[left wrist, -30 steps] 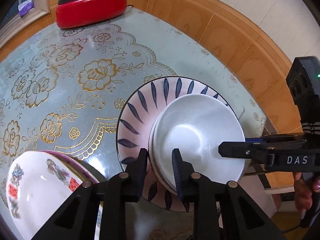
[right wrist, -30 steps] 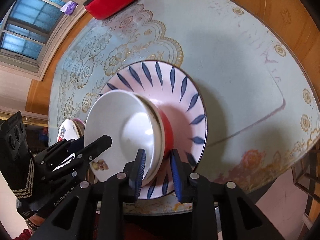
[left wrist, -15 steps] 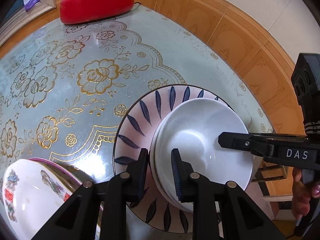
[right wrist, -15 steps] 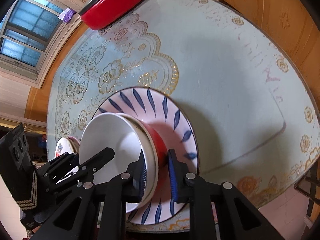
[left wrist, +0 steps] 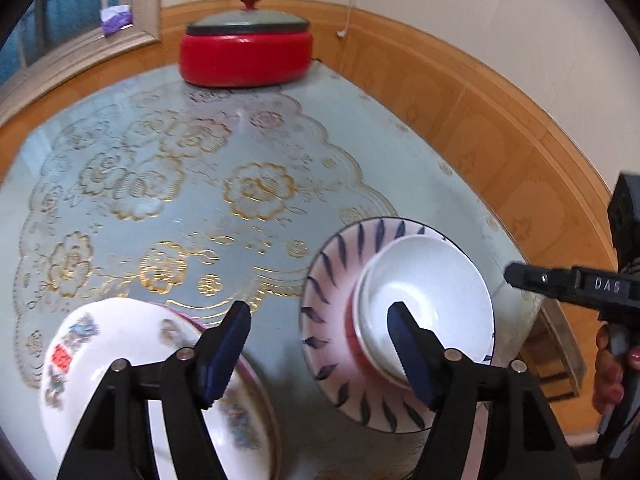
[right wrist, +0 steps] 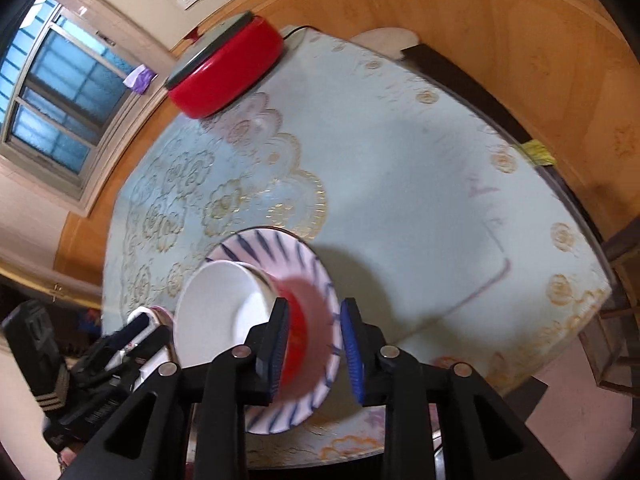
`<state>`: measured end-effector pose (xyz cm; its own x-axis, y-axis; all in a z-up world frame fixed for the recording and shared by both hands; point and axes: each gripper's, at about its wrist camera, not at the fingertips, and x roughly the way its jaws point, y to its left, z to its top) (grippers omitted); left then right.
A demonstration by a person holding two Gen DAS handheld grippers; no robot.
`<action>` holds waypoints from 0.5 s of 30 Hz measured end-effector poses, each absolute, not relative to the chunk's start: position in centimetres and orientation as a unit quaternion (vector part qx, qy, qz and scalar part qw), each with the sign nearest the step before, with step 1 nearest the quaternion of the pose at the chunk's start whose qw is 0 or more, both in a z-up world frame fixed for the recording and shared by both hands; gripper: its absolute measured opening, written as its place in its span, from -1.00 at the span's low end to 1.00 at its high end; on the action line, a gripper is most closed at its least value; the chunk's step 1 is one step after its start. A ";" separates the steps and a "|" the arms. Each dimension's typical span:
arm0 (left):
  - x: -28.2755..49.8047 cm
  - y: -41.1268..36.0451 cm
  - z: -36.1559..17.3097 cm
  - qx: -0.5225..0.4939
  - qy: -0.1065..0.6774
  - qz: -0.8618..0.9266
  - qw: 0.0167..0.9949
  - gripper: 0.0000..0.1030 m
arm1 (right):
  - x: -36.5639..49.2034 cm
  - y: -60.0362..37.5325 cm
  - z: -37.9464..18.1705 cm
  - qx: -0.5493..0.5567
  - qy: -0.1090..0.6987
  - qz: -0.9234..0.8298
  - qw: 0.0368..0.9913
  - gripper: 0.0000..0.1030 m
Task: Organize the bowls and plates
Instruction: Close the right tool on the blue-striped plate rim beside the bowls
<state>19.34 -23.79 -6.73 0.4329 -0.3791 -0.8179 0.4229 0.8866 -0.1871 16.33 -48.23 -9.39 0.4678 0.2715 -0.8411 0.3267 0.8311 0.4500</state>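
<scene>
Left wrist view: left claw (left wrist: 318, 342) spread wide, gripping nothing, above the pale blue flower-patterned counter (left wrist: 192, 184). Right of it, white ceramic bowls with red outsides (left wrist: 424, 308) stacked on a pink plate with dark blue leaf strokes (left wrist: 332, 280); left, below, a white floral bowl (left wrist: 108, 344). Right wrist view: right claw (right wrist: 313, 350) parted, empty, over the plate's near rim.

Bare table (left wrist: 168, 208) lies between the red pot (left wrist: 245, 56) and the stacked plate (left wrist: 344, 264).
</scene>
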 end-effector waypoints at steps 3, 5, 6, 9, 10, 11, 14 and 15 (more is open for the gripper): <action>19.2 -22.7 -6.7 0.017 0.475 -0.225 0.851 0.63 | 15.8 -48.4 -9.9 0.292 0.520 -0.031 0.802 -0.37; 19.0 -22.1 -6.8 0.012 0.477 -0.220 0.851 0.63 | 15.3 -48.3 -10.4 0.295 0.525 -0.038 0.798 -0.35; 18.8 -21.9 -6.9 0.009 0.479 -0.221 0.849 0.63 | 15.2 -48.1 -10.6 0.295 0.526 -0.039 0.797 -0.35; 18.4 -21.5 -7.0 0.011 0.479 -0.224 0.849 0.63 | 14.8 -47.7 -11.2 0.288 0.532 -0.044 0.795 -0.34; 18.1 -21.5 -7.0 0.014 0.478 -0.225 0.849 0.63 | 14.8 -47.4 -11.3 0.283 0.534 -0.046 0.795 -0.34; 17.9 -21.3 -7.0 0.018 0.477 -0.224 0.849 0.63 | 14.9 -47.3 -11.5 0.278 0.537 -0.048 0.795 -0.34; 17.4 -21.3 -7.2 0.030 0.473 -0.225 0.852 0.63 | 15.3 -47.1 -12.2 0.262 0.544 -0.045 0.796 -0.34; 17.3 -21.4 -7.3 0.032 0.475 -0.222 0.851 0.63 | 15.6 -47.2 -12.5 0.257 0.547 -0.042 0.795 -0.34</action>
